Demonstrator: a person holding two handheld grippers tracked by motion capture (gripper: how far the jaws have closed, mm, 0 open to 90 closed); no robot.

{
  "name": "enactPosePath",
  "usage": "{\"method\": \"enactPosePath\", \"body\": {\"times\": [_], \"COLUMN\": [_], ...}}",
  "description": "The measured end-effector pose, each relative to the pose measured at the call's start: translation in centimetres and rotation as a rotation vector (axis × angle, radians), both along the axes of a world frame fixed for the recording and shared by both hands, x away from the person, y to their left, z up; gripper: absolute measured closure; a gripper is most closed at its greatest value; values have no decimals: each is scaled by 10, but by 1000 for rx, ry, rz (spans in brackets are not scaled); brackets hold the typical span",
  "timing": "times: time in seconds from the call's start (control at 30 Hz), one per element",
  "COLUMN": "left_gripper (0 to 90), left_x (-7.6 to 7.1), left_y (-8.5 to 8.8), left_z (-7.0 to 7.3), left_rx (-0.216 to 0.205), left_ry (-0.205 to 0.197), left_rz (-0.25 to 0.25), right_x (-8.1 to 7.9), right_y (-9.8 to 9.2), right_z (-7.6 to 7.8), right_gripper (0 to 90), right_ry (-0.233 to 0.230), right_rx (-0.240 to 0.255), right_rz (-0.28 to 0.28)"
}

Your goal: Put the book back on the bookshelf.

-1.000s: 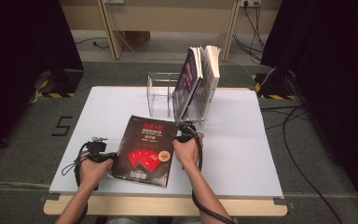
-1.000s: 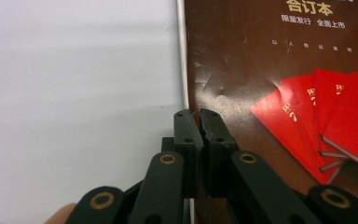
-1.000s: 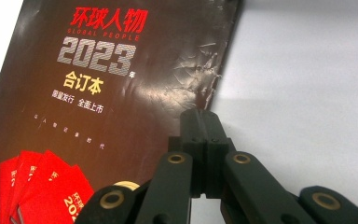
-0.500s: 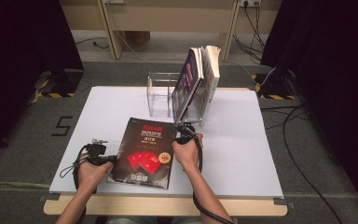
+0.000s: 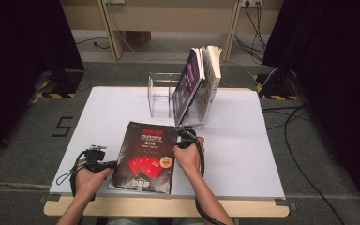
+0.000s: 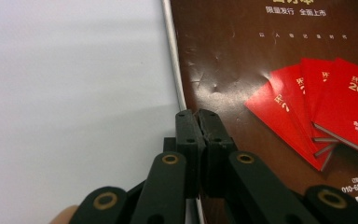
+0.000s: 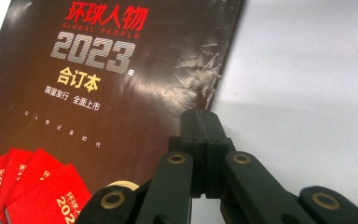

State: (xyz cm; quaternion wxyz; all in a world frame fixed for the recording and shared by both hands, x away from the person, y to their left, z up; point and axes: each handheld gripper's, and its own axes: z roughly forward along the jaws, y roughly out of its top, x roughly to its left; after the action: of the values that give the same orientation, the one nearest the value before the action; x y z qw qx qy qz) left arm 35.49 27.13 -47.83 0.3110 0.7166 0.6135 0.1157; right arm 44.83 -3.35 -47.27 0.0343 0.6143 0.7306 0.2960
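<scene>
A white table (image 5: 243, 154) is seen from above, standing on grey floor. At its 12 o'clock edge a clear acrylic book rack (image 5: 161, 96) is placed, with several books (image 5: 201, 77) leaned in its right-hand compartments, tilted toward 1 o'clock. At the table's 6 o'clock side a dark magazine (image 5: 145, 157) with red booklets printed on its cover is laid flat, its title end turned toward 12 o'clock and its far corner near the rack's foot.

The magazine is gripped at both long edges. At its 3 o'clock edge, toward the upper corner, the right gripper (image 5: 186, 138) is clenched on the cover; in the right gripper view the jaws (image 7: 203, 122) are pressed together over the creased margin of the magazine (image 7: 98, 93). At its 9 o'clock edge, toward the lower corner, the left gripper (image 5: 111, 163) is likewise clamped; in the left gripper view its closed tips (image 6: 199, 116) are set on the spine edge of the magazine (image 6: 270, 56), with the bare table (image 6: 65, 93) at 9 o'clock.
</scene>
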Motion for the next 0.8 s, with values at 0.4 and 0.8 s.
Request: {"method": "enactPosePath", "body": {"times": [0.4,0.8], "left_gripper": [869,687], "left_x": [-13,-1], "left_y": [1,5], "left_z": [-1,-1], "left_rx": [-12,-49], "left_ry": [0,-31], "left_rz": [-8,32], "right_x": [-13,-13], "right_y": [1,1], "right_z": [1,1], "right_gripper": [900,791], "right_ry": [-6,-3], "right_rx": [-23,-23], "right_rz": [18,14]}}
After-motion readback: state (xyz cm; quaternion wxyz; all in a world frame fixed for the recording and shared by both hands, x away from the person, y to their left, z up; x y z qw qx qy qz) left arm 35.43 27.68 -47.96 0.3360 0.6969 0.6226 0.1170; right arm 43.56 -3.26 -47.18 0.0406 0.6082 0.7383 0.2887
